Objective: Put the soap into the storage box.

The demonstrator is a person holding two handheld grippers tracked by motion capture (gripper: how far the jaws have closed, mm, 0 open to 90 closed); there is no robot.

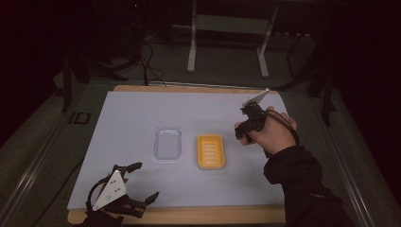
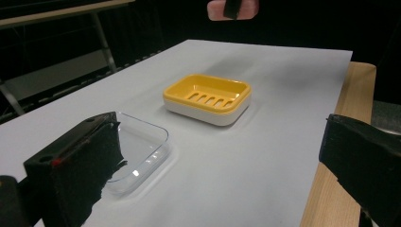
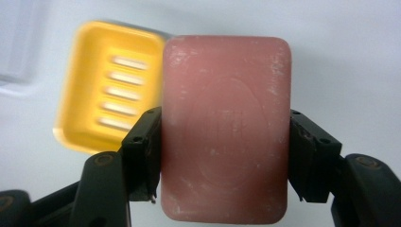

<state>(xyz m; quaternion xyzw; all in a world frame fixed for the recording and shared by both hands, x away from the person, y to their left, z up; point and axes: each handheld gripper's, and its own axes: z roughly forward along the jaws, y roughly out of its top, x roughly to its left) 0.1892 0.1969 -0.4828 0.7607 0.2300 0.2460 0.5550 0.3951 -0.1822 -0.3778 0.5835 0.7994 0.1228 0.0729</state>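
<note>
Pink rounded rectangular soap bar [image 3: 226, 127] clamped between right gripper [image 3: 226, 158] jaws, one pad on each long side, bar held off the counter. Yellow slotted plastic soap dish on white base [image 3: 111, 85] sits beyond the jaws and off to their left, below the bar, empty. Clear rectangular plastic tray [image 2: 139, 151] just ahead of left gripper [image 2: 222, 161], by its left jaw; jaws wide apart, nothing between them. All on white sheet [image 1: 132, 118] over wooden counter [image 1: 189, 215]
</note>
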